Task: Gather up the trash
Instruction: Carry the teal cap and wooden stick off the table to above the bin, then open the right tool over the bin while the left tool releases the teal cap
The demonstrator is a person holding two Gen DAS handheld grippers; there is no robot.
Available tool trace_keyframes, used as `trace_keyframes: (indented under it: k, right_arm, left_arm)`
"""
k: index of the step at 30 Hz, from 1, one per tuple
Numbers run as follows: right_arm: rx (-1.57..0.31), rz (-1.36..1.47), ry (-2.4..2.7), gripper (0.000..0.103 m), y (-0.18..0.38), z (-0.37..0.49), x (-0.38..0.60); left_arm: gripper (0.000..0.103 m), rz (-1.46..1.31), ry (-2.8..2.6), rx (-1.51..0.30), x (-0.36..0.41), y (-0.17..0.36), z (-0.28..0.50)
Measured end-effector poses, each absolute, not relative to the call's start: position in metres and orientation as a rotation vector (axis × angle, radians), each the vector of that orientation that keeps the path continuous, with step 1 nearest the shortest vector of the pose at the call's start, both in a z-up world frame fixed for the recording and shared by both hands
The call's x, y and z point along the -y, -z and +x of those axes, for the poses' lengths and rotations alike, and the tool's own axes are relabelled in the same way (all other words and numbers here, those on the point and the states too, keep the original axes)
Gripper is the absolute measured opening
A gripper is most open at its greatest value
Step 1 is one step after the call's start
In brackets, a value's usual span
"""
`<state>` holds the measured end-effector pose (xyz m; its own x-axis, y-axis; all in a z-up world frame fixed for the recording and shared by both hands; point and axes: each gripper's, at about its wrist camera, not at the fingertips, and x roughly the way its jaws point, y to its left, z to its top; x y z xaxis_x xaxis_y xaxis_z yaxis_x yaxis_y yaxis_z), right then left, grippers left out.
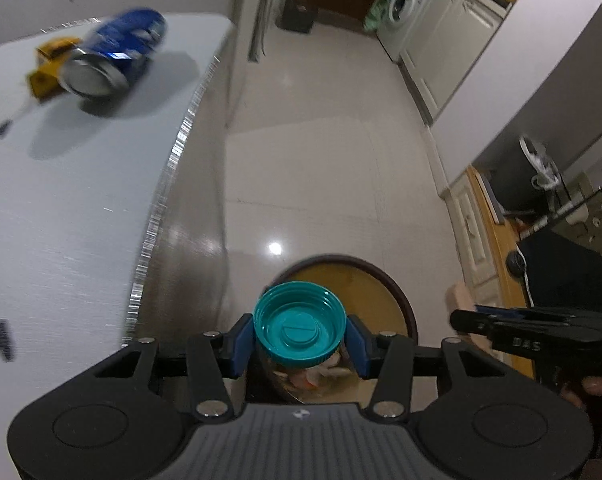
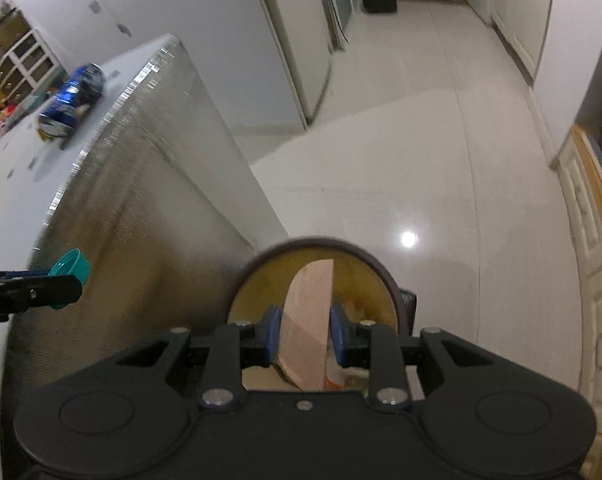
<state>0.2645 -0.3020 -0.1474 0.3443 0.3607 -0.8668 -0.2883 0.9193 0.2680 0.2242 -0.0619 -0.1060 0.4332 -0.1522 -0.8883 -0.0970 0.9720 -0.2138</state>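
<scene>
Above the round bin [image 2: 397, 300] beside the table [image 1: 61, 220], left gripper [image 1: 300, 334] clamping a teal cap [image 1: 300, 326], right gripper [image 2: 307, 334] clamping a pink card [image 2: 307, 320], blue can [image 1: 117, 54] lying on the table.

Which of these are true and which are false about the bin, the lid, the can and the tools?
1. The left tool holds a round teal plastic lid. True.
2. The right tool holds a crushed blue drink can. False: it grips a flat pinkish-brown cardboard piece; the crushed blue can lies on the grey table.
3. Both tools point down at the round dark-rimmed bin. True.
4. The bin stands on the table. False: it is on the pale tiled floor.
5. A yellow scrap lies beside the can. True.
</scene>
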Motion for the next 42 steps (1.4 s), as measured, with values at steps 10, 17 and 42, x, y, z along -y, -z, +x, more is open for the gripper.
trace_keyframes:
  k: [10,17,42]
  right_arm:
    - [-1.346,0.184,-0.429,0.028,0.232,0.292,0.296]
    - [-1.511,0.336,-0.334,0.028,0.293,0.307,0.282]
    - [-1.421,0.413,-0.233,0.033,0.299,0.301,0.322]
  left_arm:
    - [0.049,-0.254,0.073,-1.229,0.078,0.150,0.247]
    - [0.049,-0.281,0.044,-1.282,0.071,0.173,0.252]
    - [0.050,-0.259,0.108,-1.340,0.108,0.262,0.284]
